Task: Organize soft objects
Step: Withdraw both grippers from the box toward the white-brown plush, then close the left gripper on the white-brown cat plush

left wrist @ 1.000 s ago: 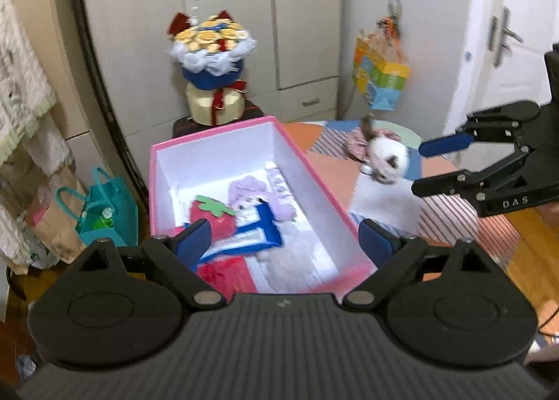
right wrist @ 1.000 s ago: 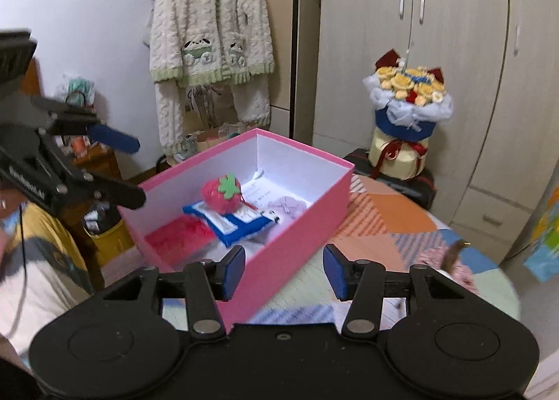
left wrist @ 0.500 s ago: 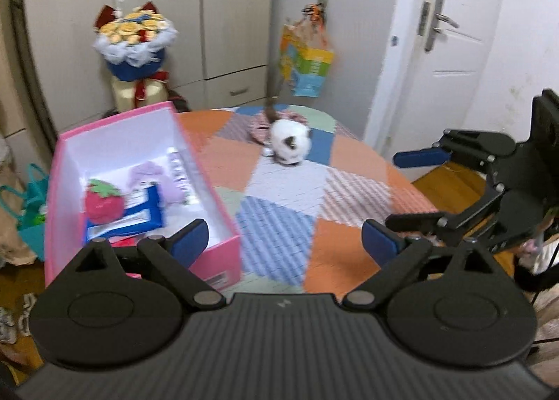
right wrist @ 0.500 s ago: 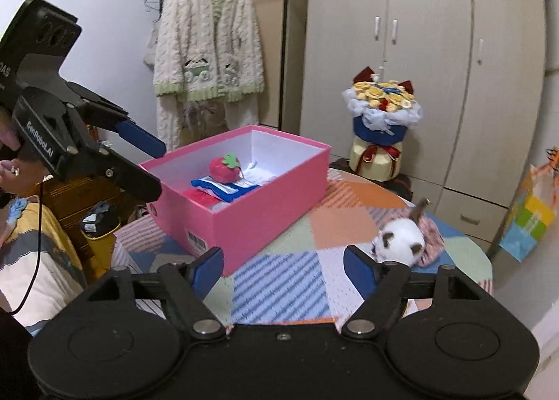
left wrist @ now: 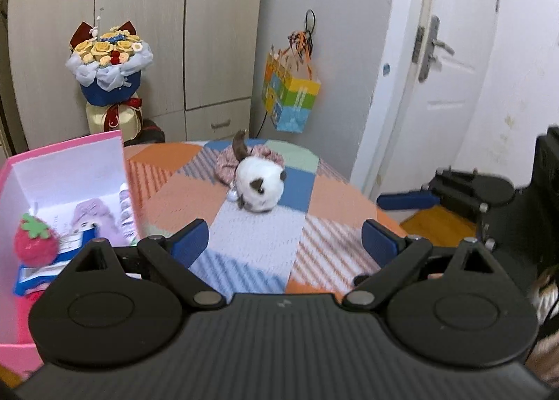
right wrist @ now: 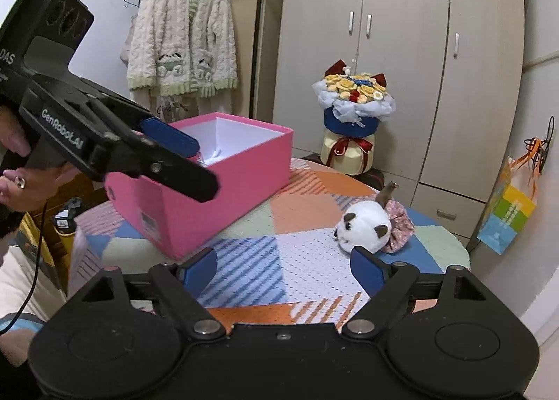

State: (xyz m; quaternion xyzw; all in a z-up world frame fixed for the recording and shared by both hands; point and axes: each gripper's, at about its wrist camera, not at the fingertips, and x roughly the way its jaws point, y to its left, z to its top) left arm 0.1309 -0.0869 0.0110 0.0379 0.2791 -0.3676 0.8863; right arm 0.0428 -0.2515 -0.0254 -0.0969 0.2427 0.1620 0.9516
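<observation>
A round surface (right wrist: 304, 222) covered with a patchwork cloth of orange, blue, green and white carries the things. Toward its far side lies a white plush toy (left wrist: 258, 188) with dark patches, resting against a pinkish floral fabric piece (left wrist: 244, 159) that sits just behind it; a brown stalk-like part sticks up above the two. From the right wrist view the same plush toy (right wrist: 365, 225) lies ahead and slightly to the right, well apart from the pink box (right wrist: 216, 183).

The pink box (left wrist: 63, 169) stands open on the left part of the surface. Inside it lie a red plush strawberry (left wrist: 35, 242) with a green top, a blue and white packet (left wrist: 52, 267) beneath it, and a pale purple soft item (left wrist: 91, 215) beside them.

The left gripper (left wrist: 284, 242) hovers over the cloth with its blue pads spread wide and nothing between them. The right gripper (right wrist: 284, 270) is opening, its pads far apart with only bare cloth between them. The left gripper (right wrist: 167, 152) also shows in the right wrist view, held by a hand (right wrist: 24, 183) in front of the box.

Behind the surface stand a flower bouquet (right wrist: 353, 110), pale wardrobe doors (right wrist: 401, 50), a hanging knitted cardigan (right wrist: 181, 47) and a colourful paper bag (left wrist: 288, 99)
</observation>
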